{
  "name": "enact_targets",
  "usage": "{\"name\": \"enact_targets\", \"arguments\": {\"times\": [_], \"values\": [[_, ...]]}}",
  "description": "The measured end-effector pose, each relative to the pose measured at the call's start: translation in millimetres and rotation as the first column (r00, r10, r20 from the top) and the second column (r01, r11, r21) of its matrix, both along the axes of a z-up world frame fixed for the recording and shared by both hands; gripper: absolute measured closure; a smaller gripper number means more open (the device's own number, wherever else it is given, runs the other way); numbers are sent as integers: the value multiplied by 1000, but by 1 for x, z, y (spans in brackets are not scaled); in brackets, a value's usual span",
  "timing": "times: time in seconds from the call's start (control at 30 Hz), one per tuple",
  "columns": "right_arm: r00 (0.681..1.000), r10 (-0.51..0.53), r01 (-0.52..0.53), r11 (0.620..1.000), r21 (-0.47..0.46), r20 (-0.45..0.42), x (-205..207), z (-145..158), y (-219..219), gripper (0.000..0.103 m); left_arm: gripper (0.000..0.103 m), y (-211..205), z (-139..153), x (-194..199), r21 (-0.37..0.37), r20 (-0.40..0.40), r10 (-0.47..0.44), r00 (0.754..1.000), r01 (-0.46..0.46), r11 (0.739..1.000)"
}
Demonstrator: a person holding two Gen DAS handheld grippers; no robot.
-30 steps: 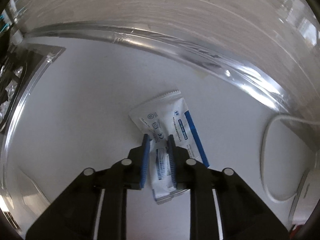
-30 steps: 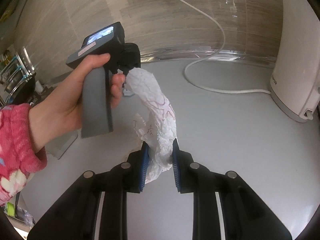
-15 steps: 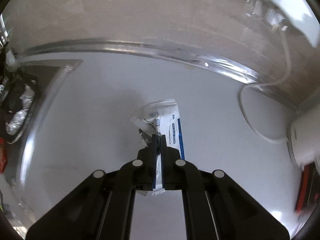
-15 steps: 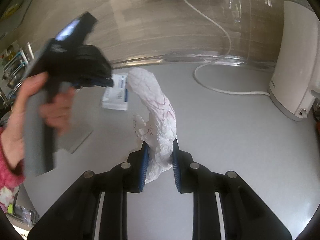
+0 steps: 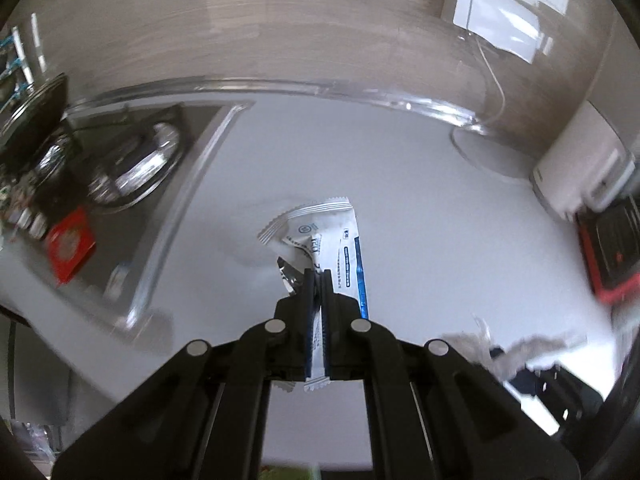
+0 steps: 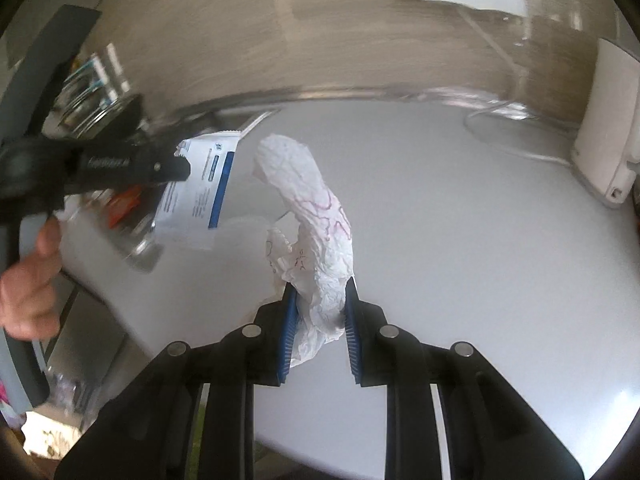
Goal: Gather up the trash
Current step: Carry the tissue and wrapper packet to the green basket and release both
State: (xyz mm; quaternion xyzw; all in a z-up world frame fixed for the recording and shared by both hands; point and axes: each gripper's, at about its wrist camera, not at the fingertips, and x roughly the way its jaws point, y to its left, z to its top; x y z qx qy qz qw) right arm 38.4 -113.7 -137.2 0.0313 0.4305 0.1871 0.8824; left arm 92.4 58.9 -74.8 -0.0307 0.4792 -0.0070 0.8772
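My left gripper [image 5: 319,276] is shut on a white and blue wrapper [image 5: 338,240] and holds it in the air above the grey counter [image 5: 420,216]. The wrapper also shows in the right wrist view [image 6: 200,184], hanging from the left gripper [image 6: 182,168] at the left. My right gripper [image 6: 320,300] is shut on a crumpled white paper towel [image 6: 316,216] with purple marks, held up over the counter. The towel's edge shows at the lower right of the left wrist view [image 5: 516,352].
A hob with a steel pan [image 5: 132,164] and a red packet [image 5: 70,246] lies at the left. A white appliance [image 6: 608,140] with its cord [image 5: 476,152] stands at the right by the wall. A red and black device [image 5: 612,248] sits at the far right.
My left gripper closed on the wrapper and lifted it up and back off the counter. The right gripper has kept its hold on the paper towel and pulled back slightly.
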Motion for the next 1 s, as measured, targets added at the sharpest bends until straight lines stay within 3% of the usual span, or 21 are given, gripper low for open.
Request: {"name": "enact_targets", "arguments": {"times": [0.3, 0.53, 0.8, 1.0], "values": [[974, 210, -210, 978, 1, -85, -81, -7, 82, 80, 100, 75, -27, -127, 75, -21, 85, 996, -84, 994], [933, 344, -349, 937, -26, -109, -124, -16, 129, 80, 100, 109, -61, -191, 95, -59, 163, 985, -157, 983], [913, 391, -400, 914, -67, -114, -150, -28, 148, 80, 100, 116, -101, -217, 118, -78, 173, 982, -163, 979], [913, 384, -396, 915, -76, -135, -153, -35, 146, 80, 98, 125, -146, -218, 94, -168, 184, 968, -170, 981]]}}
